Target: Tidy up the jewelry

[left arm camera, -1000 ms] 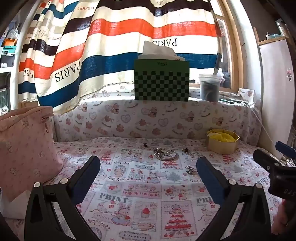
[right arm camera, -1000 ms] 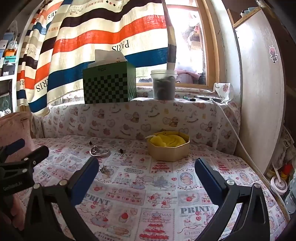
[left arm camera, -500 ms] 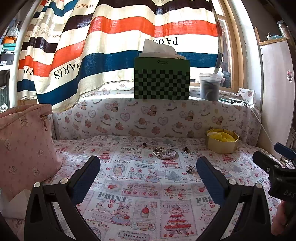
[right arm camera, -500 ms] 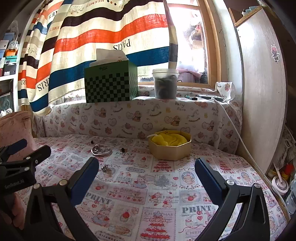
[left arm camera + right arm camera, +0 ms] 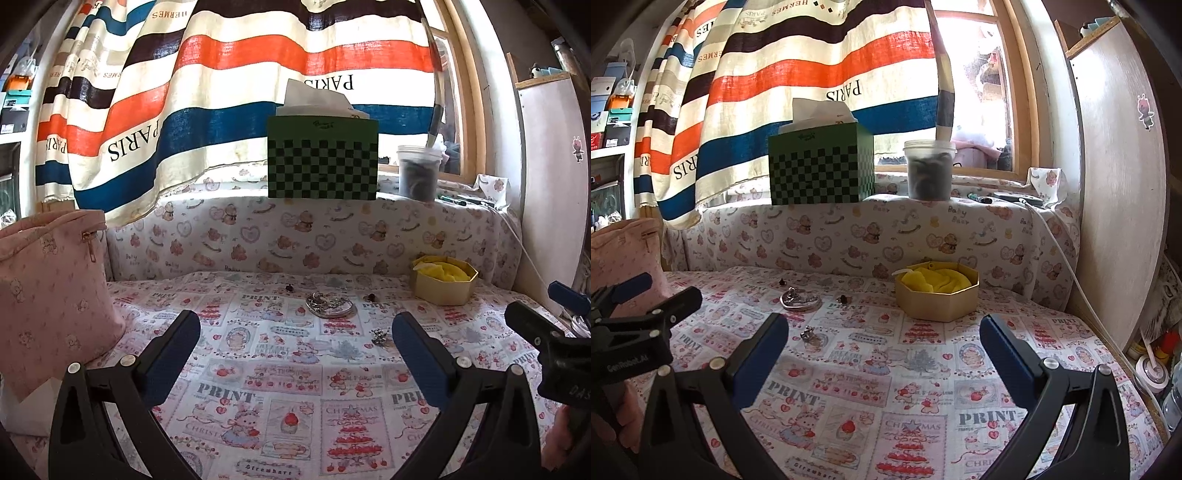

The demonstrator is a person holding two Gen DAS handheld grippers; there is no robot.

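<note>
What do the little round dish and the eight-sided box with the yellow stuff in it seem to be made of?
The round dish looks like polished metal, silvery with bright glints, though shiny plated plastic cannot be ruled out. The octagonal box looks like matt card or paperboard in a pale gold tone, with thin flat walls and crisp folded corners. The yellow lining seems to be soft cloth, judging by its loose folds.

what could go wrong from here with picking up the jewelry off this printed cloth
1. The small silver piece and the two dark pieces lie loose on the busy printed cloth, so one could be overlooked.
2. The cloth looks soft; the open right gripper may pinch fabric along with a piece.
3. The silver dish is heaped with jewelry; a bump from the open left gripper might spill it.
</note>
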